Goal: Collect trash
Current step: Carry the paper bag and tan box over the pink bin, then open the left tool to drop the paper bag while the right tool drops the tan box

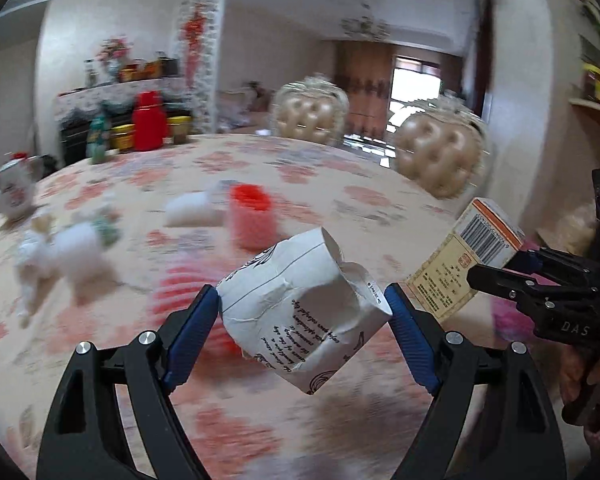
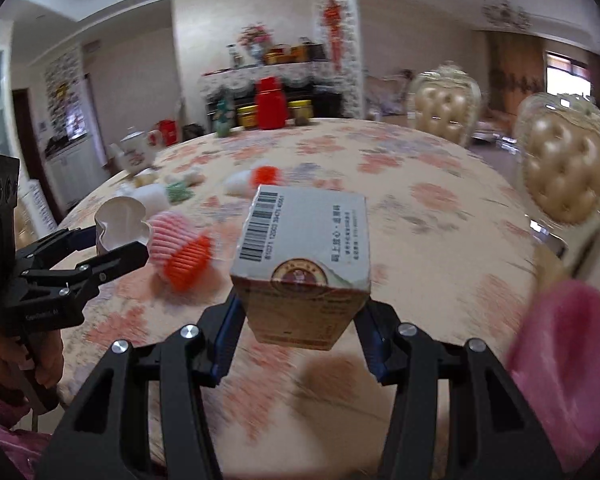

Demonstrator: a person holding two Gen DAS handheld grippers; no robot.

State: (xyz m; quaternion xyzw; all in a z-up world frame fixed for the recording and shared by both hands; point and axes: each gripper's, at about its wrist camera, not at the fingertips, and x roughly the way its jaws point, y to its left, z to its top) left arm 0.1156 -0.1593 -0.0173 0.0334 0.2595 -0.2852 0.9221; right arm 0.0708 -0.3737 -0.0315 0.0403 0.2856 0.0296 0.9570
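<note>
My left gripper [image 1: 304, 312] is shut on a crumpled white paper cup [image 1: 300, 312] with black print, held above the floral tablecloth [image 1: 320, 184]. My right gripper [image 2: 300, 324] is shut on a small cardboard box [image 2: 306, 256] with a barcode, also lifted off the table. In the left wrist view the box [image 1: 464, 264] and the right gripper [image 1: 500, 276] show at the right edge. The cup [image 2: 119, 224] and the left gripper [image 2: 107, 248] appear at the left of the right wrist view. Foam fruit nets in red [image 1: 251, 216], [image 2: 187, 260] and white [image 1: 79, 248], [image 2: 151, 196] lie on the table.
At the table's far side stand a red thermos [image 2: 271, 102], yellow tins [image 2: 248, 115], a green bottle [image 2: 221, 120] and a white teapot [image 2: 133, 152]. Two tufted chairs [image 2: 568, 160] stand at the right edge. A pink object [image 2: 568, 360] lies at the near right.
</note>
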